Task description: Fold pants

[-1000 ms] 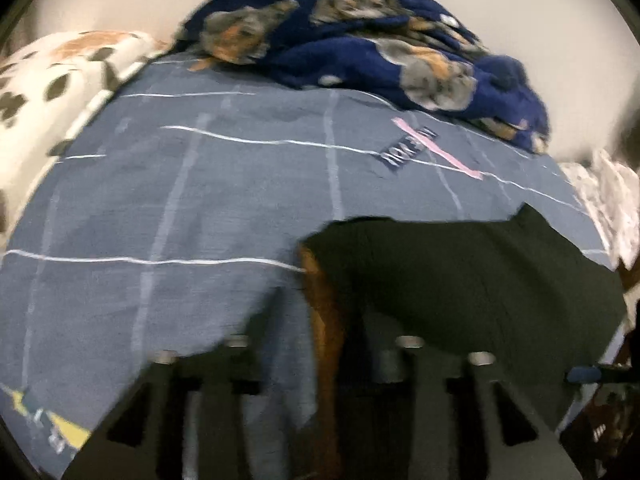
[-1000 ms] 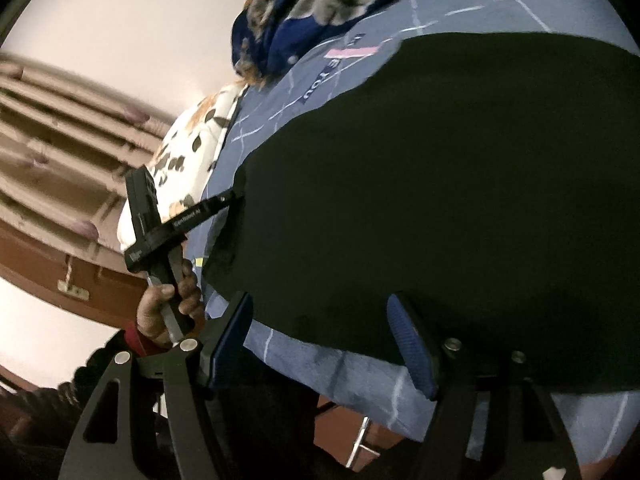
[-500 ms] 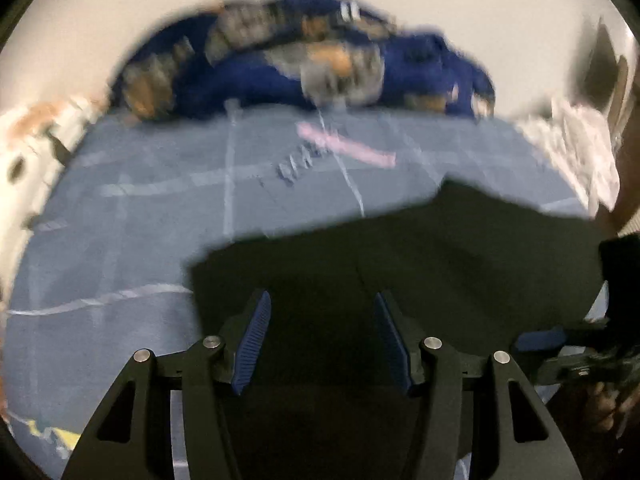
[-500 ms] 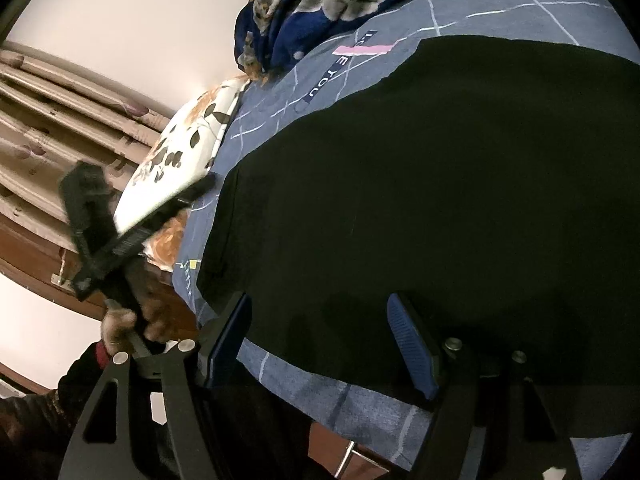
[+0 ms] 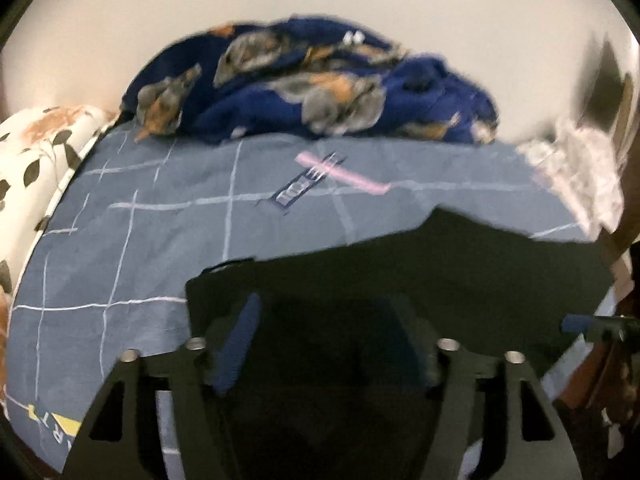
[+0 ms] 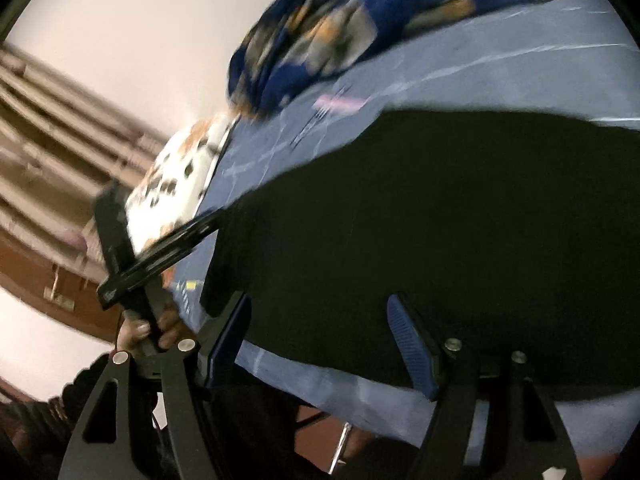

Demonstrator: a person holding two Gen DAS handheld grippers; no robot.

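Observation:
The black pants (image 5: 460, 272) lie flat on the blue checked bedsheet (image 5: 140, 240), near the bed's front edge. My left gripper (image 5: 324, 340) is open, its blue-padded jaws spread over the pants' near left part, holding nothing. In the right wrist view the pants (image 6: 420, 240) fill the middle. My right gripper (image 6: 324, 340) is open over their near edge and the sheet (image 6: 320, 380). The left gripper's body (image 6: 132, 256) and the hand holding it show at the left of that view, at the pants' left corner.
A crumpled dark blue floral blanket (image 5: 312, 88) lies at the back of the bed against the wall. A white spotted pillow (image 5: 32, 168) sits at the left. Pale fabric (image 5: 572, 176) lies at the right edge. The bed's front edge (image 6: 360, 412) drops off below my right gripper.
My left gripper opened and let go of the pants, which now lie flat. It then shifted left along their near edge. My right gripper stayed open near the front edge.

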